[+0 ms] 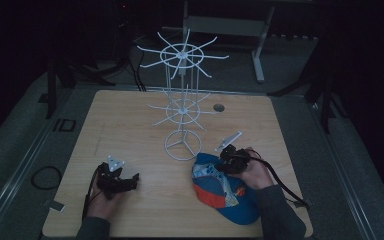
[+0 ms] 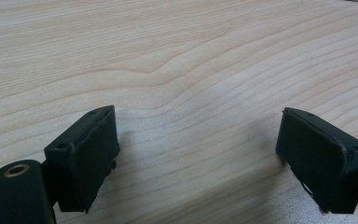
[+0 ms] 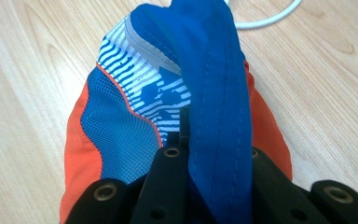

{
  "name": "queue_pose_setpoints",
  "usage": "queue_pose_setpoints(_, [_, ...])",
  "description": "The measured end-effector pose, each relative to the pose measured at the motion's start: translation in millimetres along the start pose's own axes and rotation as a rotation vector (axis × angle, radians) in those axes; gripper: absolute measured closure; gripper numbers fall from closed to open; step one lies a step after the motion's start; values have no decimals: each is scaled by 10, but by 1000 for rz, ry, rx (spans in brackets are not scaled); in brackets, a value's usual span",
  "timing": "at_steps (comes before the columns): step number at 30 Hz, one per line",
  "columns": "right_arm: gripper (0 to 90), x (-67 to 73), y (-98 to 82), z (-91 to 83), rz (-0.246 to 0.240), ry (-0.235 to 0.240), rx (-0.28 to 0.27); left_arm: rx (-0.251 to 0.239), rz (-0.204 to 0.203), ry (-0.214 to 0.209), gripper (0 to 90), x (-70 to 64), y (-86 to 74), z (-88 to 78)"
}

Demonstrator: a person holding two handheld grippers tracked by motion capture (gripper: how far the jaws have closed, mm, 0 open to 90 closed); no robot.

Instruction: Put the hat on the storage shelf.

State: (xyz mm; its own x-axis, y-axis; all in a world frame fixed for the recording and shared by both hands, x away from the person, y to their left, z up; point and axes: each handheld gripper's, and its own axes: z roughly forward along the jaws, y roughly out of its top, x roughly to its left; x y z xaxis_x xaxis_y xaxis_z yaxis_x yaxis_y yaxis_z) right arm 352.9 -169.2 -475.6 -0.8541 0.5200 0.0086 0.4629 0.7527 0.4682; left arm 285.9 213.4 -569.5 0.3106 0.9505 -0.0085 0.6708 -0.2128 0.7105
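Observation:
A blue, orange and white striped cap [image 1: 225,191] lies on the wooden table [image 1: 130,120] at the front right. My right gripper [image 1: 231,161] is shut on the cap's blue brim [image 3: 216,93], which runs between the jaws in the right gripper view; the cap's crown [image 3: 121,116] hangs beyond. My left gripper [image 1: 130,181] rests low at the front left, open, with bare wood between its fingers [image 2: 86,154]. A white wire rack [image 1: 182,100] with spoke-like arms on two tiers stands at the table's middle back.
The rack's round wire base [image 1: 182,145] sits just left of the cap; a piece of it shows as a white arc [image 3: 270,16] past the brim. A small round hole [image 1: 218,107] is in the table near the rack. Dark floor and a desk frame [image 1: 257,45] lie beyond.

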Motion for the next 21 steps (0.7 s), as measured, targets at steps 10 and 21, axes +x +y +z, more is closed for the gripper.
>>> queue_pose_setpoints(10, [878, -7, -54, -200, 22, 24, -104, -1, 0, 0, 133, 0, 0, 1])
queue_pose_setpoints(21, [878, -76, -144, -430, 69, 42, -231, 0, 0, 0, 133, 0, 0, 0])
